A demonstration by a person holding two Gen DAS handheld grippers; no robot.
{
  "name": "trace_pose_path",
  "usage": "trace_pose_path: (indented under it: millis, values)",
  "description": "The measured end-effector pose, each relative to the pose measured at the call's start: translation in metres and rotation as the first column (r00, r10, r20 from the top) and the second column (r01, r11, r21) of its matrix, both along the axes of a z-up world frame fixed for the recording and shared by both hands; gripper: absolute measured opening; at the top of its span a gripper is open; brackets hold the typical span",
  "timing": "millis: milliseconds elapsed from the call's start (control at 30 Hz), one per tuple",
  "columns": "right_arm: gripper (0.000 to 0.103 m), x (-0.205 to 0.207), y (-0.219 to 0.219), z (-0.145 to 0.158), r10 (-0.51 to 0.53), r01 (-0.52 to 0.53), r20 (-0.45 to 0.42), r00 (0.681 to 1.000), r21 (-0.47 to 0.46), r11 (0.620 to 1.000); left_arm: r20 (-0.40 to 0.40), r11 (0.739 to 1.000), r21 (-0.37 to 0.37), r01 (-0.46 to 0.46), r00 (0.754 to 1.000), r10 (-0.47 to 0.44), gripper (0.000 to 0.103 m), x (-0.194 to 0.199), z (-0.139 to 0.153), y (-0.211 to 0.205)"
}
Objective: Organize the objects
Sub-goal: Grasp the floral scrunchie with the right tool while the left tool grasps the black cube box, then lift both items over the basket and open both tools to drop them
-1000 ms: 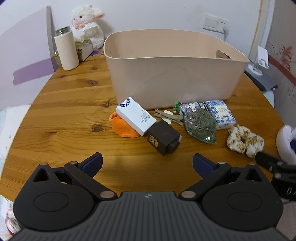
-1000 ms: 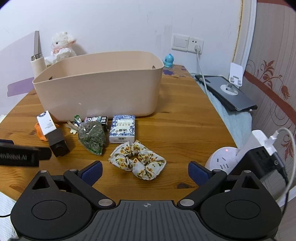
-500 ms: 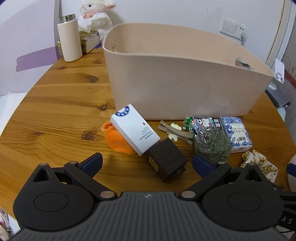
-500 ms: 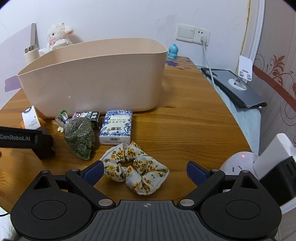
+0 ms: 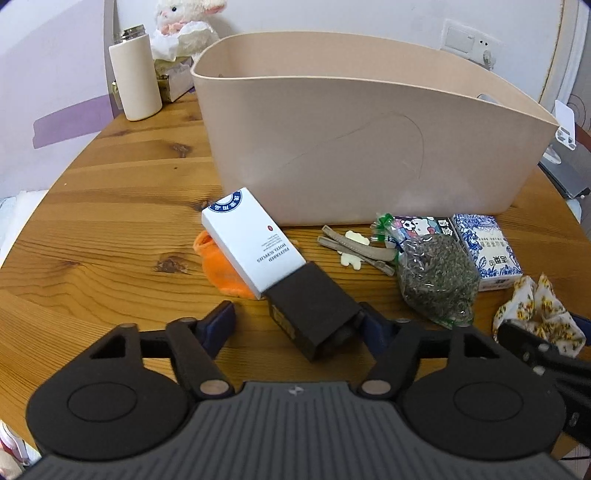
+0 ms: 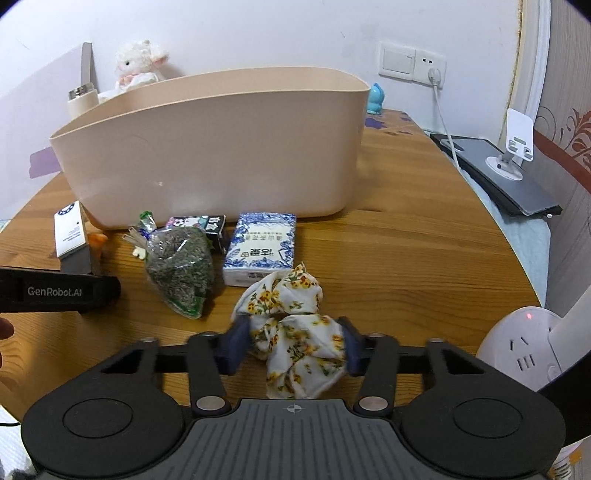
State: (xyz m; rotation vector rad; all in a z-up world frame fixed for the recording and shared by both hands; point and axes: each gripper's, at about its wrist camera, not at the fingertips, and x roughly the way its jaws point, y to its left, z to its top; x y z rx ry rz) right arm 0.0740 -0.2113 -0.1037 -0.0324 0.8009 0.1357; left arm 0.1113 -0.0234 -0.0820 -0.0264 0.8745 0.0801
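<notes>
A round wooden table point(image 5: 110, 206) stands against a pale wall, with a large beige plastic bin point(image 5: 369, 122) near its middle. Behind the bin on the left stand a cream bottle point(image 5: 135, 74) with a metal cap and a white plush lamb point(image 5: 184, 18).

In front of the bin the small things lie in a row. Furthest left is a crumpled orange cloth point(image 5: 218, 266), and a white box point(image 5: 253, 240) with a blue round emblem lies tilted across it. A dark brown box point(image 5: 314, 310) leans against the white box's near end. The left gripper point(image 5: 295, 325) is spread wide around this brown box: its right pad touches the box's side, while the left pad stands well apart.

Next come two beige hair clips point(image 5: 354, 249), a clear bag of dried green herbs point(image 5: 436, 280) tied with a green twist, a small cartoon-printed packet point(image 5: 417, 227) behind it, and a blue-and-white patterned tissue pack point(image 5: 487, 251).

Furthest right is the scrunchie point(image 6: 295, 325), white cloth with small yellow flowers, bunched and rumpled. The right gripper point(image 6: 293, 341) has narrowed onto it, both blue pads pressing its sides. Whether it has left the table I cannot tell.
</notes>
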Motion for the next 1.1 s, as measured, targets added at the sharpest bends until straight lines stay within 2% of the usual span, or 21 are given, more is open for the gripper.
trace_pose_path:
  millis: [67, 100, 200, 400, 533, 700, 833, 933, 1100]
  values:
    - [0.024, -0.002, 0.002, 0.000, 0.006, -0.006, 0.003, 1.000, 0.001, 1.000, 0.018, 1.000, 0.002, 0.009, 1.000, -0.009, 0.052, -0.003, 0.001, 0.003]
    - [0.019, -0.002, 0.002, 0.001, 0.008, -0.008, 0.002, 1.000, 0.003, 1.000, 0.023, 1.000, 0.004, 0.013, 1.000, -0.013, 0.052, -0.005, 0.001, 0.004]
    - [0.016, -0.006, 0.003, 0.000, 0.005, -0.005, 0.004, 1.000, 0.003, 1.000, 0.030, 1.000, 0.008, 0.024, 0.999, -0.024, 0.052, -0.008, 0.001, 0.007]
    - [0.015, -0.018, 0.000, 0.006, -0.023, 0.023, 0.014, 1.000, 0.014, 1.000, 0.026, 0.999, 0.014, 0.044, 0.999, -0.045, 0.051, -0.021, 0.002, 0.012]
    - [0.015, -0.027, -0.003, 0.019, -0.047, 0.047, 0.052, 0.998, 0.013, 0.999, 0.033, 0.998, 0.001, 0.058, 0.998, -0.058, 0.051, -0.029, 0.009, 0.015]
    - [0.015, -0.032, -0.001, 0.042, -0.056, 0.056, 0.124, 0.991, 0.008, 0.998, 0.088, 0.998, -0.029, 0.064, 0.994, -0.062, 0.051, -0.044, 0.034, 0.033]
    - [0.015, -0.030, 0.003, 0.062, -0.050, 0.051, 0.184, 0.982, 0.001, 0.999, 0.164, 0.999, -0.013, 0.045, 0.986, -0.042, 0.051, -0.050, 0.060, 0.041]
    - [0.015, -0.025, 0.006, 0.077, -0.045, 0.047, 0.227, 0.973, -0.001, 0.999, 0.211, 0.999, -0.021, 0.044, 0.977, -0.038, 0.051, -0.050, 0.078, 0.046]
    - [0.015, -0.009, 0.009, 0.099, -0.040, 0.041, 0.297, 0.954, 0.003, 0.999, 0.311, 0.998, 0.018, 0.054, 0.949, -0.057, 0.051, -0.041, 0.106, 0.043]
